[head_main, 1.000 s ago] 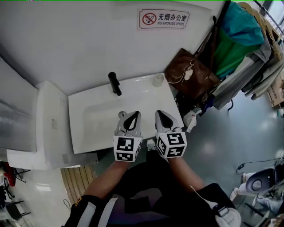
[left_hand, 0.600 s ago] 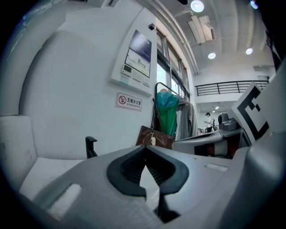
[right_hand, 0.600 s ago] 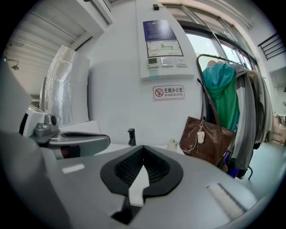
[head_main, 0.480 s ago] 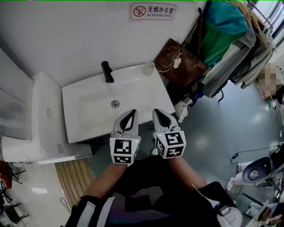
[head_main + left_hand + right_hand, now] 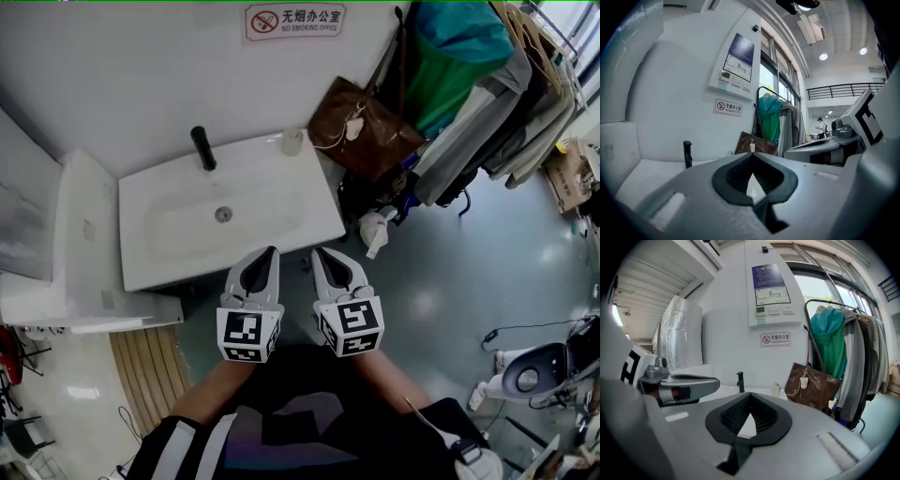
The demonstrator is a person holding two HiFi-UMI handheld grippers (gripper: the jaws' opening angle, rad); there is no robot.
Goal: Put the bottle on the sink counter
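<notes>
The left tongs (image 5: pixel 264 265) and right tongs (image 5: pixel 327 265) are both clenched on nothing, side by side, just short of the white ceramic sink worktop (image 5: pixel 309 202). A small pale bottle (image 5: pixel 292 142) already stands on its far corner ahead of them, right of the black tap (image 5: pixel 202 148). A white spray bottle (image 5: pixel 376 231) sits on the floor to their right. Which one is meant is unclear. Nudged by clenched tongs, either would likely topple.
</notes>
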